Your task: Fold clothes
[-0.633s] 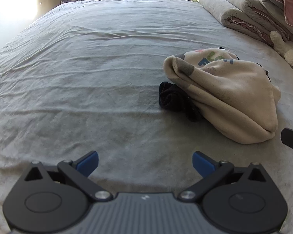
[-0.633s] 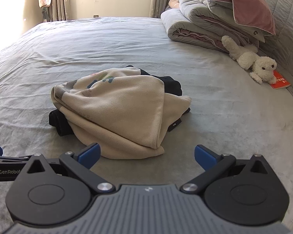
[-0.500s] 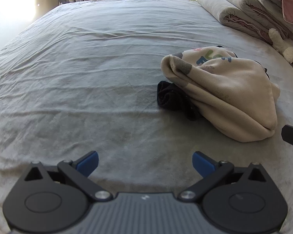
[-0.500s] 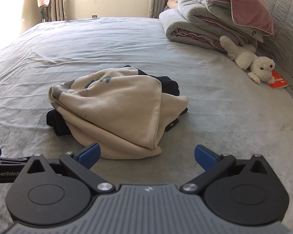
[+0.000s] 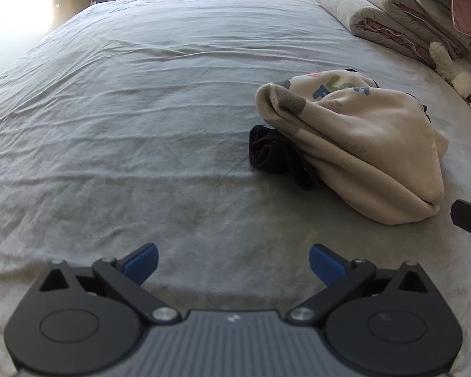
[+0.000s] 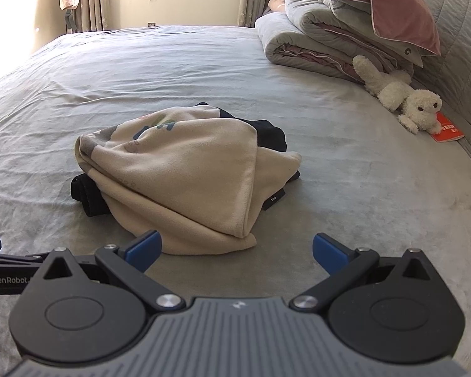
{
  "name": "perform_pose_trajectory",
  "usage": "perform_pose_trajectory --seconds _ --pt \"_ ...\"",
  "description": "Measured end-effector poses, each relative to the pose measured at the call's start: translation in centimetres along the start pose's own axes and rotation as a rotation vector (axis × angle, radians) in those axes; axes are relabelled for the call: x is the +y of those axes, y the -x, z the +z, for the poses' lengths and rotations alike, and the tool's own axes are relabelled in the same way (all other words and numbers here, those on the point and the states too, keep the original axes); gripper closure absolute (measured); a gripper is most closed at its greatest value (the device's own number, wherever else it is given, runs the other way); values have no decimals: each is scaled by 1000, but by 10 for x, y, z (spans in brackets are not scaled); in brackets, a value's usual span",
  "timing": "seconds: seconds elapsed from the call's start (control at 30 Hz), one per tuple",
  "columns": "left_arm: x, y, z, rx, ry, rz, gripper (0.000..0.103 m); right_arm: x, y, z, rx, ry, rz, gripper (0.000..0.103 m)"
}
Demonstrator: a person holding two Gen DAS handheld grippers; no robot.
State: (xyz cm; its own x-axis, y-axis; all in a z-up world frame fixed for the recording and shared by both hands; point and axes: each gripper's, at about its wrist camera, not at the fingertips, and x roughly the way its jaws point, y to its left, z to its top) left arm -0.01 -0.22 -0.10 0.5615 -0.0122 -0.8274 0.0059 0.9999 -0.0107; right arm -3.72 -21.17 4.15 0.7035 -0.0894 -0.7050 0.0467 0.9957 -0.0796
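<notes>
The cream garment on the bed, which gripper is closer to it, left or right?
Right. The right gripper sits right before the cream garment, one blue finger at its edge; the left gripper faces bare bedsheet, garment off to its right.

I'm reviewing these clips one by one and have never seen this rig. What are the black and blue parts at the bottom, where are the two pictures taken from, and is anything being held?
There is no robot arm: a person carries a two-finger gripper in each hand, each with a camera looking along its fingers. One picture looks past the left gripper, the other past the right gripper. The blue pieces are finger pads. Both grippers are open and hold nothing. On the grey bed lies a crumpled cream garment on top of a dark garment, neither folded yet. At the far side lie folded quilts, a white plush toy and a red booklet.
</notes>
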Motion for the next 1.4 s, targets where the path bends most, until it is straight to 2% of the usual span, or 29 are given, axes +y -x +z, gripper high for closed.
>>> perform_pose_trajectory --seconds 1.4 --pt "4 2 2 5 -4 0 1 7 -7 0 19 25 -4 0"
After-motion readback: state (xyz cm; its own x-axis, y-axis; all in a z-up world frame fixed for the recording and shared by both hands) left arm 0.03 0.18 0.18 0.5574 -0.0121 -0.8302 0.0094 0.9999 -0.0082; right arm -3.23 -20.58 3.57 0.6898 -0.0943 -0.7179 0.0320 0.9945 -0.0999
